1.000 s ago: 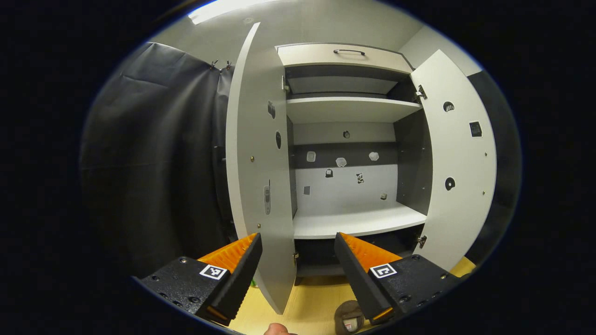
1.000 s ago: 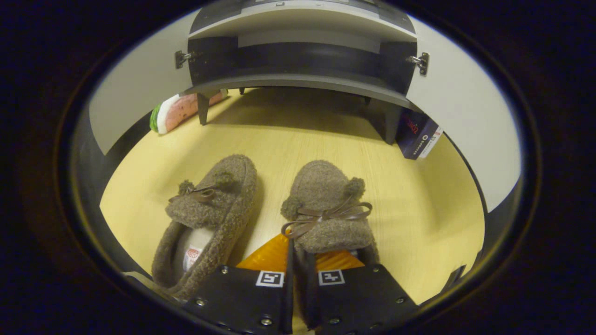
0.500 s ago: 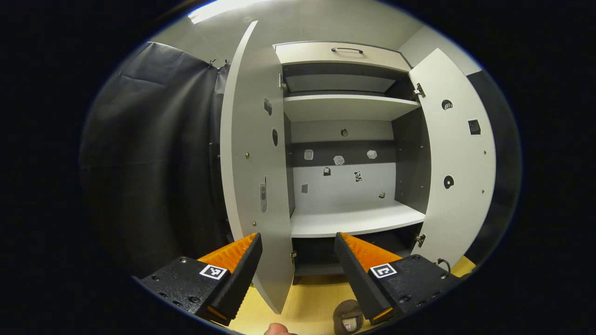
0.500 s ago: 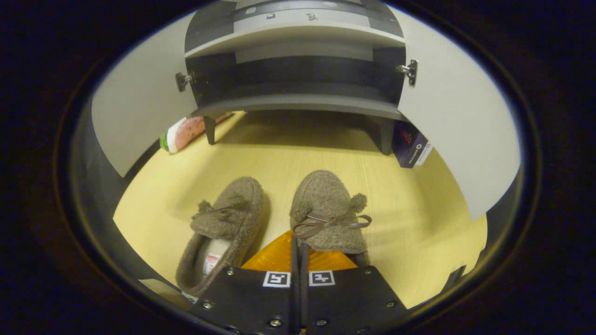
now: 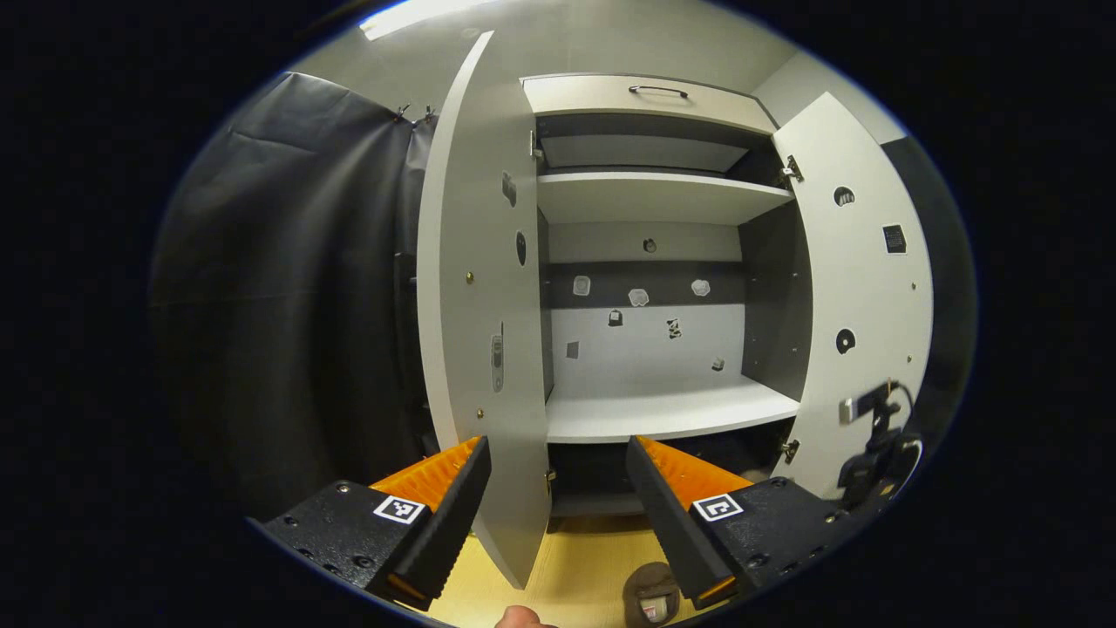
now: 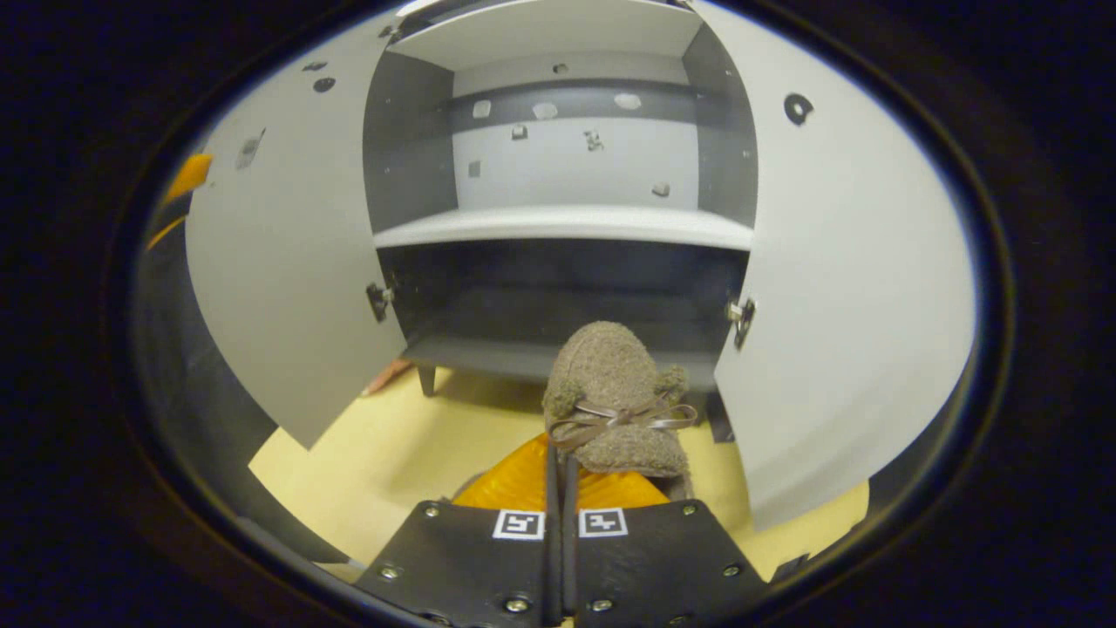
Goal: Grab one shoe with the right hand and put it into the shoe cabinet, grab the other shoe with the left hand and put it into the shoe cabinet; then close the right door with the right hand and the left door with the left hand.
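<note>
Your right tongs (image 6: 558, 475) are closed down to a thin slit, clamped on the heel edge of the fuzzy brown shoe (image 6: 615, 397). That shoe sticks out straight ahead of the fingers, toe pointing away, clear of the yellow floor (image 6: 392, 453) and in front of the dark lowest compartment of the shoe cabinet (image 6: 567, 227). The white shelf (image 6: 567, 225) lies ahead and above the shoe's toe. The left door (image 6: 279, 253) stands open on one side of the tongs and the right door (image 6: 837, 279) on the other.

Your left tongs (image 5: 558, 488) are spread wide and hold nothing. Between their fingers you see the edge of the left door (image 5: 479, 288) just ahead, and beyond it the cabinet's (image 5: 654, 262) open interior. The right door (image 5: 863, 288) stands ahead to the right. The other shoe (image 5: 652, 595) lies on the floor below the tongs, close under the right-hand finger; little of it is visible. The right tongs' rig (image 5: 876, 453) shows at the far right edge, in front of the right door.
</note>
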`<state>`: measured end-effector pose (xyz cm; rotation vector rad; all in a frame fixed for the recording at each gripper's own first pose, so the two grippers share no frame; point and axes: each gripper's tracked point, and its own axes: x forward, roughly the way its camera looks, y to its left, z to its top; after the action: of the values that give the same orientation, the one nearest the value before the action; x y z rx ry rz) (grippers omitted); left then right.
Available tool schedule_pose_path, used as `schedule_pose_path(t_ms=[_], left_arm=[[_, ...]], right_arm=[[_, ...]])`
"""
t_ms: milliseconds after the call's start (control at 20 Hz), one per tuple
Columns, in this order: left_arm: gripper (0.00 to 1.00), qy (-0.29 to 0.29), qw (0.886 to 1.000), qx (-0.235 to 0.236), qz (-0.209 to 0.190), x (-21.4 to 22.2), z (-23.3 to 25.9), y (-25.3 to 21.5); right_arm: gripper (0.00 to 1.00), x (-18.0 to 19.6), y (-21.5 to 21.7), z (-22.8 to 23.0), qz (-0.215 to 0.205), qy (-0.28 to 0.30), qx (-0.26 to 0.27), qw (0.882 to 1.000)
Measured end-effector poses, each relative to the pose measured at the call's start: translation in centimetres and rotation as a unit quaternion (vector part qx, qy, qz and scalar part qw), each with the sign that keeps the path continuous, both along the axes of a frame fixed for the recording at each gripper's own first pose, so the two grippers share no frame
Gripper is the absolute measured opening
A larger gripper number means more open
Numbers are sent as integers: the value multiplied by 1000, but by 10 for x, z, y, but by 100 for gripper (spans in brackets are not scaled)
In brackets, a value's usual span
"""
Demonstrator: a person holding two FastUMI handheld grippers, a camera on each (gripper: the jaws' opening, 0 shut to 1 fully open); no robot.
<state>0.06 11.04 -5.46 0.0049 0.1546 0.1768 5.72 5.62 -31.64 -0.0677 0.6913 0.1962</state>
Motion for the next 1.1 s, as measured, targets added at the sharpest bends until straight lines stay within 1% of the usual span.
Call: schedule_pose_path(t_ms=[200, 300, 600, 750, 900, 1100], left_arm=[[96, -1, 1000, -2, 2, 3, 0, 4], [96, -2, 1000, -4, 5, 4, -1, 7], [96, -2, 1000, -4, 8, 5, 0, 7], [96, -1, 1000, -6, 12, 5, 0, 8], [96, 1, 1000, -3, 17, 6, -1, 9], [95, 2, 1000, -6, 25, 7, -1, 9]], right_arm=[[0, 53, 10, 61, 1, -55, 10, 998], [0, 82, 11, 84, 2, -77, 10, 997], [0, 167, 12, 127, -2, -128, -2, 992], [0, 206, 12, 135, -5, -135, -1, 991], [0, 239, 11, 133, -9, -135, -2, 991], [0, 272, 2, 123, -18, -127, -10, 992]])
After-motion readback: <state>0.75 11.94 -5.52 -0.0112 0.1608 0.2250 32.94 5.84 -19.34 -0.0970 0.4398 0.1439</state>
